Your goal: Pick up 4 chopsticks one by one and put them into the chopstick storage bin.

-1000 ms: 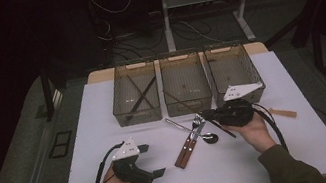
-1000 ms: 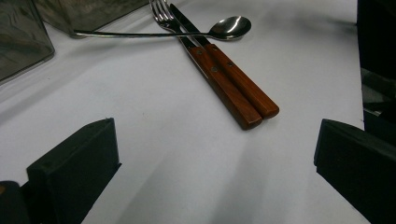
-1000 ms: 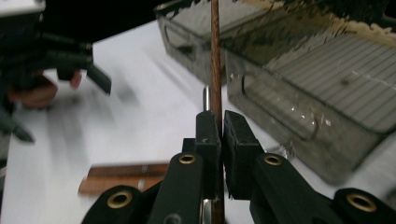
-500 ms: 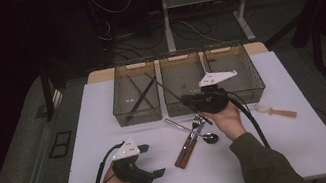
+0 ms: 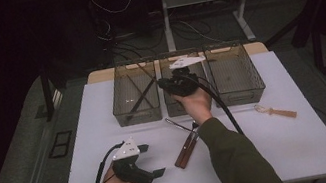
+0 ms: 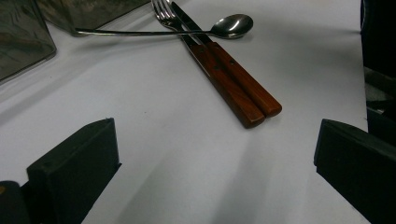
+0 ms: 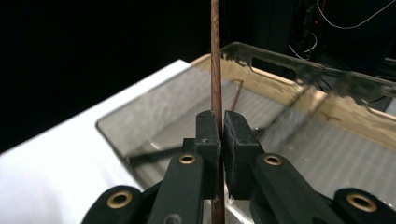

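We have the right gripper [image 7: 218, 140] clamped on a thin wooden stick [image 7: 215, 56], which stands upright between the pads above the left bin [image 5: 135, 92]. The bin already holds a few sticks.

Risks, as we judge them:
- The grip is narrow and the stick long, so it could pivot or slip in the pads.
- If let go this upright, it could catch the bin's rim and fall outside onto the table [image 5: 107, 132].

The left gripper [image 6: 210, 172] has its jaws wide, holding nothing, in front of the bin, near the wooden-handled fork [image 6: 219, 70], knife [image 6: 245, 81] and spoon [image 6: 231, 25].
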`<move>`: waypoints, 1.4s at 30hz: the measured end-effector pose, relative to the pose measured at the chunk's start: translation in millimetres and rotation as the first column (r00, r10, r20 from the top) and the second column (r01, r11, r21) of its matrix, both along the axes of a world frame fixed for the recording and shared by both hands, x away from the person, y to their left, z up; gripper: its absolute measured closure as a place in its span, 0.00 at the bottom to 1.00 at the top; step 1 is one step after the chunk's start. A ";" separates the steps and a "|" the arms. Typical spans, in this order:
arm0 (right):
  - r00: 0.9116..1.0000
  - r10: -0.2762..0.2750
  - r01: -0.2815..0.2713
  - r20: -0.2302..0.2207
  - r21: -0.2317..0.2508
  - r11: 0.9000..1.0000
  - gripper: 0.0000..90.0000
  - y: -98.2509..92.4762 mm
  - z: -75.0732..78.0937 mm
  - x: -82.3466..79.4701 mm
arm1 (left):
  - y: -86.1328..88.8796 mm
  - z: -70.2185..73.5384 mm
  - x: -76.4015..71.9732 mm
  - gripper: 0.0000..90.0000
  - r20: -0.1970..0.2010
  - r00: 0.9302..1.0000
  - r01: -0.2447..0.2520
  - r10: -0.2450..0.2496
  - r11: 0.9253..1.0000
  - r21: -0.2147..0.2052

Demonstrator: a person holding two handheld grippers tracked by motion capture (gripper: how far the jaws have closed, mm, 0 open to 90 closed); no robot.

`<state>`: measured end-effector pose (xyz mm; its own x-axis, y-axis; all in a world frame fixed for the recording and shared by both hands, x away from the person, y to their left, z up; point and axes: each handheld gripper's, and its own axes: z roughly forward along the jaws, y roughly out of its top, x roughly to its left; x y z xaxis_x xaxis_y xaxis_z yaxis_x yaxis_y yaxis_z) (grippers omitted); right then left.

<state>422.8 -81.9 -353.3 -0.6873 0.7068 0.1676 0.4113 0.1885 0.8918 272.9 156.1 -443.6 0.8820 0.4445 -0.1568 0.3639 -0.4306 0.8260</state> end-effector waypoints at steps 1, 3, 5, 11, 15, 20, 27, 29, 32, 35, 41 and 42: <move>1.000 -0.007 0.007 -0.004 0.005 1.000 0.95 5.6 0.0 3.7 | 0.1 0.2 0.0 0.00 0.001 1.000 0.002 -0.002 1.000 0.004; 1.000 -0.011 0.011 -0.008 0.001 1.000 0.95 17.0 -0.7 10.1 | -0.2 0.2 0.0 0.00 0.003 1.000 0.007 -0.007 1.000 0.003; 1.000 -0.008 0.008 -0.008 -0.013 1.000 0.95 28.1 -1.7 16.0 | -0.5 0.3 -0.2 0.00 0.003 1.000 0.006 -0.006 1.000 -0.003; 1.000 -0.017 0.017 -0.020 -0.020 1.000 0.95 56.7 -3.0 28.4 | -0.2 0.9 -0.3 0.00 0.004 1.000 0.009 -0.009 1.000 -0.013; 1.000 -0.019 0.018 -0.025 -0.016 1.000 0.95 70.8 -6.0 35.1 | -0.3 1.8 -0.4 0.00 0.006 1.000 0.013 -0.013 1.000 -0.008; 0.998 -0.036 0.035 -0.042 -0.017 0.999 0.95 79.1 -10.7 42.3 | 0.1 2.1 -0.3 0.00 0.000 1.000 0.013 -0.013 1.000 -0.013; 0.994 -0.053 0.050 -0.093 -0.042 0.998 0.94 82.5 -27.4 48.3 | 0.7 2.7 0.3 0.00 0.007 1.000 0.020 -0.020 1.000 -0.016; 0.992 -0.058 0.052 -0.110 -0.057 0.997 0.93 84.4 -30.9 48.2 | 0.5 2.4 -0.1 0.00 0.005 1.000 0.017 -0.017 1.000 -0.021; 0.991 -0.078 0.072 -0.104 -0.068 0.995 0.79 84.3 -31.9 47.4 | 0.6 2.9 -0.2 0.00 0.009 1.000 0.020 -0.020 1.000 -0.022; 0.993 -0.067 0.061 -0.095 -0.072 0.996 0.74 82.1 -28.9 46.0 | 0.7 3.0 -0.3 0.00 0.010 1.000 0.019 -0.019 1.000 -0.020; 0.996 -0.043 0.035 -0.083 -0.090 0.995 0.58 72.9 -21.9 40.2 | 0.5 3.6 -0.9 0.00 0.008 1.000 0.021 -0.021 1.000 -0.013; 0.996 -0.037 0.030 -0.080 -0.092 0.995 0.56 70.9 -20.7 38.6 | 0.3 3.7 -1.1 0.00 0.008 1.000 0.021 -0.021 1.000 -0.015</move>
<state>461.4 -11.0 -374.0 -0.6497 0.7439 0.1562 0.4893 0.2521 0.8349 271.9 156.4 -439.9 0.8922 0.4239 -0.1559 0.3482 -0.4257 0.8352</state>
